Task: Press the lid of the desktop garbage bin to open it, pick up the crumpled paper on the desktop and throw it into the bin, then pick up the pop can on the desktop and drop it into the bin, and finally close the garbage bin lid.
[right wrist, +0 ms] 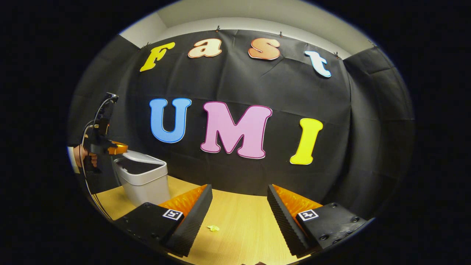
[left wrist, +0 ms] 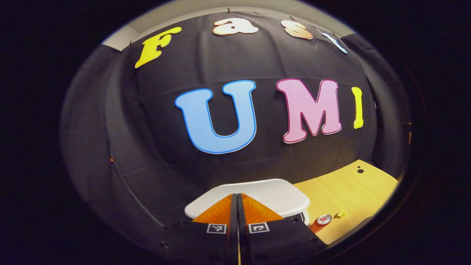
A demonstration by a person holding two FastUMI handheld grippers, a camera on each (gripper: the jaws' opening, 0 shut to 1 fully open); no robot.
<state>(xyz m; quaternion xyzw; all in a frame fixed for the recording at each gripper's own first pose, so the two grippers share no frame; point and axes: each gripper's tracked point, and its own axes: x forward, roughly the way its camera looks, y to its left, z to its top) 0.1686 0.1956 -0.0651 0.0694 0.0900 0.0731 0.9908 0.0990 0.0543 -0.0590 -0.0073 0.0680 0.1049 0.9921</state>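
On the wooden desktop (right wrist: pixel 239 221), a white desktop garbage bin (right wrist: pixel 145 180) is seen standing near its left end in the right gripper view, close to the black cloth wall. Its lid (right wrist: pixel 141 157) is tilted up at one side, so that the dark opening of the bin is exposed beneath it. The left gripper (right wrist: pixel 117 148) is held by a hand (right wrist: pixel 84 156) just above the raised edge of the lid; whether contact is made cannot be told from this view. A cable is seen hanging down from that gripper.

From the left gripper view, the left gripper (left wrist: pixel 237 206) is seen with its two fingers pressed together, nothing being held between them, directly over the white lid (left wrist: pixel 265 195). To the right of the bin, the pop can (left wrist: pixel 322 221) is seen lying on the desktop (left wrist: pixel 353 191), with the small yellowish crumpled paper (left wrist: pixel 341 214) just beside it, the two being slightly apart.

The right gripper (right wrist: pixel 239 208) is held with its fingers spread wide and nothing between them, above the desktop. The crumpled paper (right wrist: pixel 213 228) is seen lying on the wood below, close to the inner edge of one finger, untouched.
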